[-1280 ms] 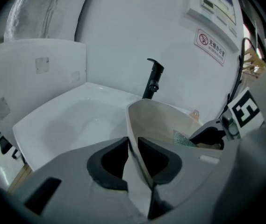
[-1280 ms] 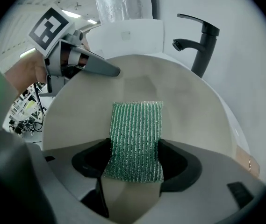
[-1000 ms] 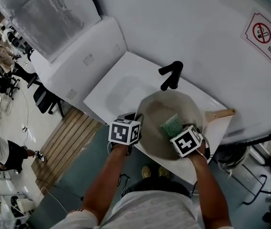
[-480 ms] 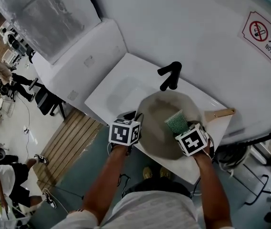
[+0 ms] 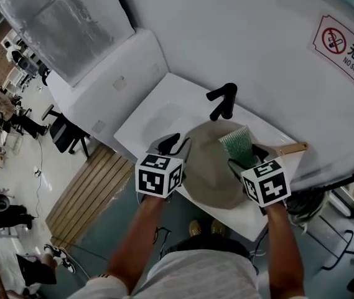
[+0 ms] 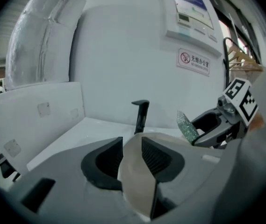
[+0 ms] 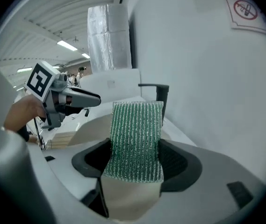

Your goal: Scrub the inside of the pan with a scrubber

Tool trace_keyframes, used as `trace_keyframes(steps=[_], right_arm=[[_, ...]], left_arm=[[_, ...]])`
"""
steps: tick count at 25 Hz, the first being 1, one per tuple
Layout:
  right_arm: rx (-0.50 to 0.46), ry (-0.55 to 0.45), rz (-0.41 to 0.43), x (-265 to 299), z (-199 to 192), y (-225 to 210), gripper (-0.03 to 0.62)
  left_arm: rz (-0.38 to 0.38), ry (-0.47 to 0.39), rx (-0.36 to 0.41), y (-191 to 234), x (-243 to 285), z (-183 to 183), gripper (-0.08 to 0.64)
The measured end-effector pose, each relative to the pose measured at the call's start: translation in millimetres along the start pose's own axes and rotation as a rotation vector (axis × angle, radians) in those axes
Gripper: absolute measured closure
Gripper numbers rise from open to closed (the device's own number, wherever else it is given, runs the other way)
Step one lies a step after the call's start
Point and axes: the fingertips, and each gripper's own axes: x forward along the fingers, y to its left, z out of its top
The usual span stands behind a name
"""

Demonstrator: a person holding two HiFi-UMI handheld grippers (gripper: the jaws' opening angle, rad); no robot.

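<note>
We see the right gripper (image 5: 246, 156) clamped on the green mesh scrubber pad (image 5: 239, 143), held above the beige round metal pan (image 5: 209, 167) in the white sink (image 5: 142, 120). The left gripper (image 5: 174, 144) has its jaws opening around the pan's rim. We judge the scrubbing stroke not engaged; the next move calls for a firm rim hold and lowering the scrubber inside.

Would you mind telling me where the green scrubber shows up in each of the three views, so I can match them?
Head view: the green scrubber is right of centre, at the upper-right rim of the pan.
Left gripper view: right of centre, just right of the black faucet.
Right gripper view: dead centre, upright in the right claw.
Shared landmark: the black faucet, which is in all three.
</note>
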Motion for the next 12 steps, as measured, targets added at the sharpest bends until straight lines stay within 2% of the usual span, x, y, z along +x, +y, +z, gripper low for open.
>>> trace_keyframes(steps=[6,12], right_arm=[[0.015,-0.21,0.02,-35,50,7,0.288],[-0.018,-0.421,0.057,-67,90,23,0.288]], left_arm=[[-0.106,-0.27,0.049,-34,-34,68,0.436],[-0.157,-0.453,0.082,-54,-65,105,0.437]])
